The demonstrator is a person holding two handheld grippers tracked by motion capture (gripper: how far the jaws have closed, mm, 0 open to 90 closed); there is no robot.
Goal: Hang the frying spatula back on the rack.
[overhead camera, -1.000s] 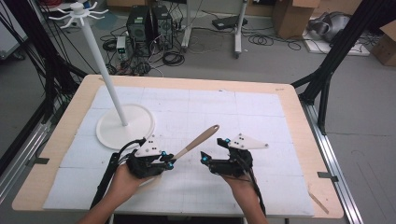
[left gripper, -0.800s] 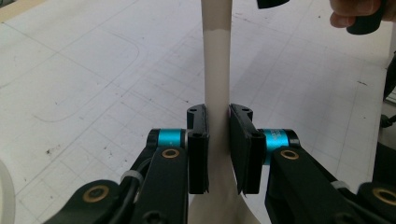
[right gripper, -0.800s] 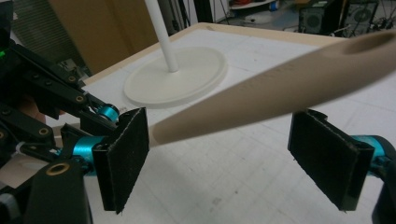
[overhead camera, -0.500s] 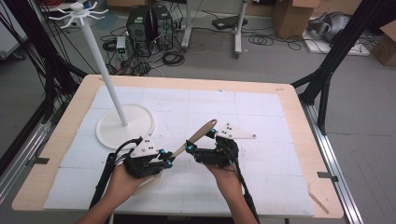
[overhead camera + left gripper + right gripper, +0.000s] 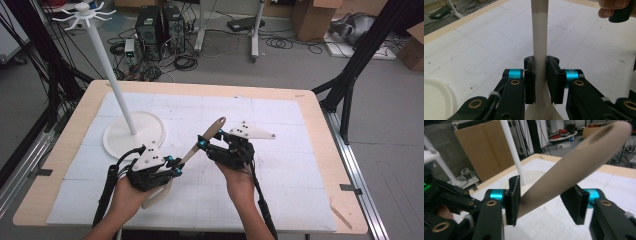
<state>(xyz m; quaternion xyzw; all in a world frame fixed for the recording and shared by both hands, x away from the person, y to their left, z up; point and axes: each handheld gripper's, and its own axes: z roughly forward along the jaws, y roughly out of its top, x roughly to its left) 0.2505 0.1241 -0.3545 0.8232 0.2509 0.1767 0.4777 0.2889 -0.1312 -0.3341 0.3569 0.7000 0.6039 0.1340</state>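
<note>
Spatula (image 5: 200, 142) handle clamped in left tool (image 5: 541, 82); upper handle passes between spread right tool (image 5: 546, 200) pads, tilted.

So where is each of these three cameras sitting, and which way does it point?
High view: above the person's side, looking forward and down on the table; both forearms enter from the bottom with the left gripper and right gripper.
Left gripper view: rides on the left gripper, looking along its jaws, shut on the spatula; a fingertip shows at top right.
Right gripper view: rides on the right gripper, jaws open around the spatula handle, facing the white stand.
All share the spatula.
</note>
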